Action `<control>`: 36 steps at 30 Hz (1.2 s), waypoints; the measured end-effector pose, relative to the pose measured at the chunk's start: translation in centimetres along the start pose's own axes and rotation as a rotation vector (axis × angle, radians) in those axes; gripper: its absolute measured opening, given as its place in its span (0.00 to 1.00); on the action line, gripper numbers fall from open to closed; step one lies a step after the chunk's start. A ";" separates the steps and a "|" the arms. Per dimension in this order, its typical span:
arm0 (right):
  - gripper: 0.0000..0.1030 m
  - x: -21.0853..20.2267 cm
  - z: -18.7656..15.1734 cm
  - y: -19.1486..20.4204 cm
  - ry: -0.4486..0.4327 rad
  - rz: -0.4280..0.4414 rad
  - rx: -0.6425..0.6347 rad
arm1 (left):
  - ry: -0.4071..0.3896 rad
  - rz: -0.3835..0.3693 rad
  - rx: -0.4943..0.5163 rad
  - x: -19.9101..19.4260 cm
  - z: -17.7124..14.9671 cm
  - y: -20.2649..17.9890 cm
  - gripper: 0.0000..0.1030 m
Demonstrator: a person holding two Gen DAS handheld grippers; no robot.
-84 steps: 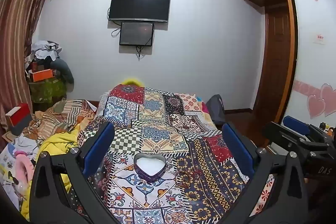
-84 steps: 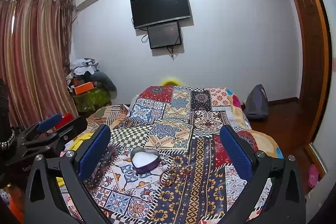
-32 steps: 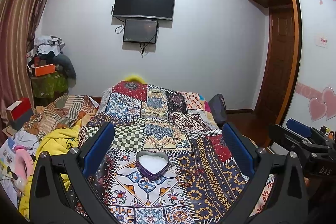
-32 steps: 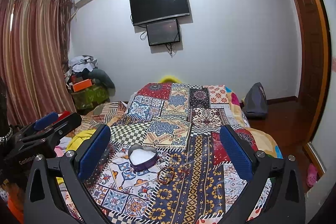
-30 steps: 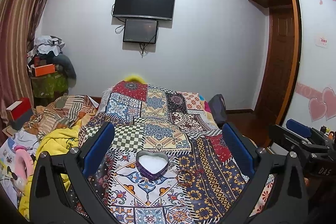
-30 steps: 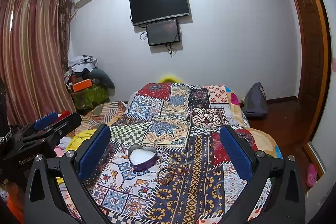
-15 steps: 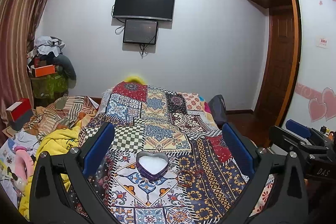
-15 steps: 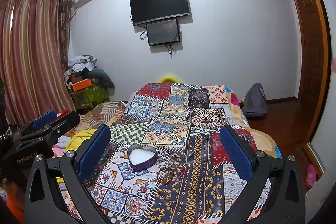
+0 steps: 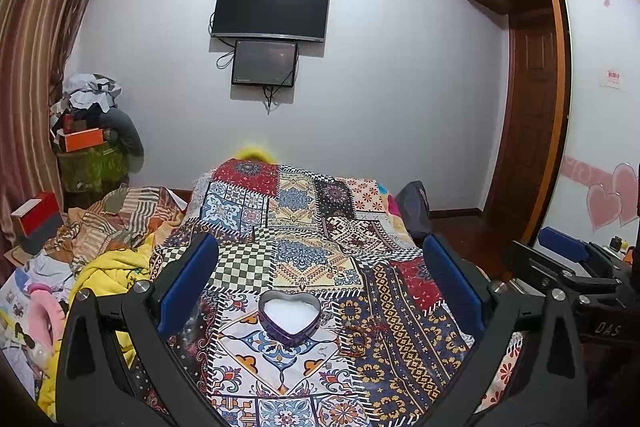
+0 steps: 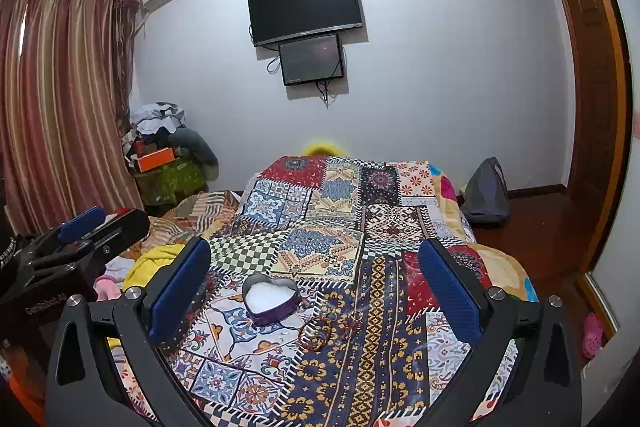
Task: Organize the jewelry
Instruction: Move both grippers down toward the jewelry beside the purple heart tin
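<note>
Nothing picked up yet, both the left gripper [image 9: 320, 283] and right gripper [image 10: 316, 287] hover with jaws spread wide. Next I'd guess the right one drops onto the bracelet [image 10: 316, 334] beside the heart box [image 10: 270, 301] on the bed [image 10: 384, 355]

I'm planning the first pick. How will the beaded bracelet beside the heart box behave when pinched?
The beaded bracelet looks thin and light, so it will probably lift easily. Lying flat on the soft quilt, it may sink or slide. Being a ring of beads, it likely sags.
</note>
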State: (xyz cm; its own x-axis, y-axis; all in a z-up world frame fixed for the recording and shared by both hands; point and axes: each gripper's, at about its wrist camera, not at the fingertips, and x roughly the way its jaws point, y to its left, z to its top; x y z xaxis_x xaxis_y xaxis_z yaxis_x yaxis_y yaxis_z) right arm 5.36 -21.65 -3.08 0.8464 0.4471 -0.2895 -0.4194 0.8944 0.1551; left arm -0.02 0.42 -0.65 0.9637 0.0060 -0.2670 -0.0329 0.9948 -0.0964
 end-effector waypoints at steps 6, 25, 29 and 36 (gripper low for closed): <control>1.00 1.3 -0.3 -0.4 0.029 -0.019 -0.010 | 0.002 0.009 0.007 0.3 -0.2 0.1 1.00; 1.00 9.5 -5.3 -3.4 0.299 -0.067 -0.036 | 0.229 0.089 0.017 9.5 -5.2 3.4 1.00; 1.00 10.9 -6.8 -4.3 0.366 -0.076 -0.035 | 0.312 0.099 0.020 11.8 -7.2 4.2 1.00; 1.00 13.0 -9.4 -5.5 0.459 -0.059 0.001 | 0.469 0.092 0.036 15.1 -11.4 5.0 1.00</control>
State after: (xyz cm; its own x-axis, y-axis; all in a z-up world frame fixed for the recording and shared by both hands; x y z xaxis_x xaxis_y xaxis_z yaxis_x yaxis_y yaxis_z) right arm 15.59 -20.68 -16.54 0.6354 0.3541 -0.6862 -0.3745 0.9185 0.1272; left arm 11.31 4.31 -16.10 0.7335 0.0557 -0.6774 -0.0949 0.9953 -0.0208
